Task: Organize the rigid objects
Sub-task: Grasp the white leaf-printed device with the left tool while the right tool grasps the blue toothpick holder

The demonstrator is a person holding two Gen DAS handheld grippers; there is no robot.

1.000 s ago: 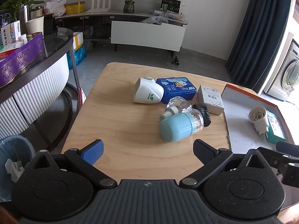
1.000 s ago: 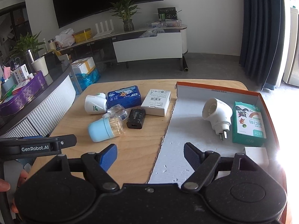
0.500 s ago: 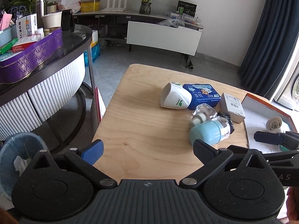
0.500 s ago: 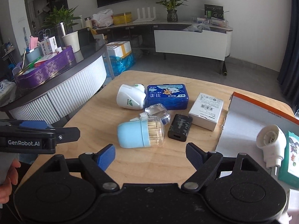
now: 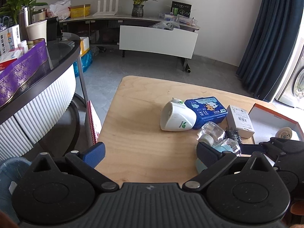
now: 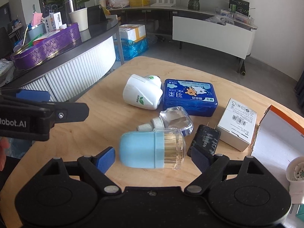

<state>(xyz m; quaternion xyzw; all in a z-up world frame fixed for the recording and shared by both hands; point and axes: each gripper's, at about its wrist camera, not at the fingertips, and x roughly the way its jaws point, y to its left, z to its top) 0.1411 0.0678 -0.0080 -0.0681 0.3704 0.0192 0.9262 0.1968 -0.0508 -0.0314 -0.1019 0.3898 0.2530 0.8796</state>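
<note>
A light-blue toothpick holder with a clear cap lies on its side on the wooden table. My right gripper straddles it, jaws opening, and neither pad touches it. Behind it lie a clear small bottle, a black charger, a white plug-in device, a blue box and a small white carton. My left gripper hangs open over bare table at the front left, with nothing between its fingers. In the left wrist view the toothpick holder is partly hidden behind a finger.
An orange-edged box lid at the right holds a white plug. A curved counter with a purple tin stands left of the table. A red notebook leans by the table's left edge, near a bin.
My right gripper has swung left from over the box lid and sunk to the toothpick holder, its jaws widening. The left gripper has drifted left, still open.
</note>
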